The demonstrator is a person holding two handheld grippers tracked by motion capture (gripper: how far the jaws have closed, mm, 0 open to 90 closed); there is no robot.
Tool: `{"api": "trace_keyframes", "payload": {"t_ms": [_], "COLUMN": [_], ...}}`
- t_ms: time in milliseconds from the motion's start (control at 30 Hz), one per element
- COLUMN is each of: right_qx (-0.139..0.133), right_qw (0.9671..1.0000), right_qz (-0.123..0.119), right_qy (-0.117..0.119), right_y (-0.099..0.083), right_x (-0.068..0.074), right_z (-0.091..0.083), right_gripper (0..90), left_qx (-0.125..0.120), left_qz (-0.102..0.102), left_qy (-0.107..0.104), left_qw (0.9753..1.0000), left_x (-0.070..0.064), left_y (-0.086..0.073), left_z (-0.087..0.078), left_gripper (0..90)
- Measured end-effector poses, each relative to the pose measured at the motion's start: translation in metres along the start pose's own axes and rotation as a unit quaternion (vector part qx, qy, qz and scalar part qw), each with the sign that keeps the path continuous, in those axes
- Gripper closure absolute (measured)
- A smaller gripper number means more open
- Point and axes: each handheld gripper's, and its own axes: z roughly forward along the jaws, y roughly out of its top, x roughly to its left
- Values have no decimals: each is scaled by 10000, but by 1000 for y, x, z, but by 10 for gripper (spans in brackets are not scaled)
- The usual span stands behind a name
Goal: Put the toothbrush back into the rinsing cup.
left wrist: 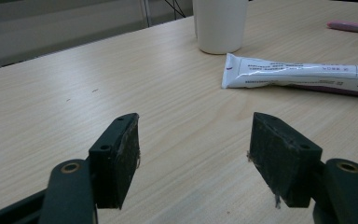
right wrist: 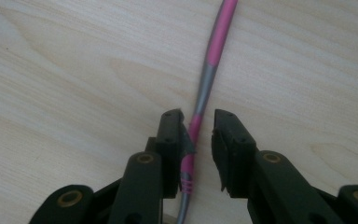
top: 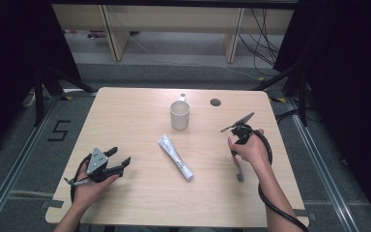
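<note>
I have the right gripper point(right wrist: 198, 135) tipped down over the pink and grey toothbrush point(right wrist: 208, 70), which lies flat on the table point(top: 125, 111) near its right edge, well apart from the toothpaste tube point(top: 175, 157) and the white mug point(top: 179, 115); the 2 jaws straddle the handle, narrowly parted, not yet pinching. I judge it light, stiff and slick, so I'd grip mid-handle. My left gripper point(left wrist: 193, 156) rests spread wide, empty.

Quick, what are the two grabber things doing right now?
Left gripper: open, holding nothing, above the table.
Right gripper: jaws partly open around the pink toothbrush, which lies on the table, not clamped yet.
</note>
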Motion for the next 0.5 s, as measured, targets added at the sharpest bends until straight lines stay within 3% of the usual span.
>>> {"api": "trace_keyframes", "payload": {"t_ms": [33, 67, 100, 167, 200, 233, 333, 367, 400, 433, 500], "right_qx": [-24, -24, 99, 108, 139, 114, 134, 208, 237, 184, 244], "right_qw": [9995, 9995, 9999, 9999, 9997, 9999, 9999, 9995, 9993, 9997, 9995], "right_qz": [-252, -252, 31, 18, 85, 88, 43, 217, 214, 3, 26], "right_qy": [211, 211, 55, 15, 177, 6, -50, 23, 187, 178, 175], "right_y": [2, 2, 2, 3, 4, 5, 6, 6, 6, 7, 8], "right_x": [-5, -5, 0, 0, -1, 1, 0, 4, 3, -1, 0], "right_z": [1, 1, 0, 0, 1, 1, 2, 2, 1, 3, 4], "right_gripper": [731, 731, 733, 734, 736, 737, 739, 744, 745, 746, 750], "left_qx": [7, 7, 10, 10, 8, -1, -11, -37, -40, -18, -24], "left_qz": [7, 7, 7, 5, 1, -1, -9, -18, -20, -18, -16], "left_qy": [4, 4, 2, 5, -2, 0, -2, -12, -14, -9, -10], "left_qw": [10000, 10000, 10000, 10000, 10000, 10000, 10000, 10000, 10000, 10000, 10000], "left_x": [0, 0, 0, 0, 0, 0, 0, 0, 0, 0, 0], "left_y": [0, 0, 0, 0, 0, 0, 0, 0, 0, 0, 0], "left_z": [0, 0, 0, 0, 0, 0, 0, 0, 0, 0, 0], "left_gripper": [328, 328, 328, 328, 328, 328, 328, 328, 328, 328, 328]}}
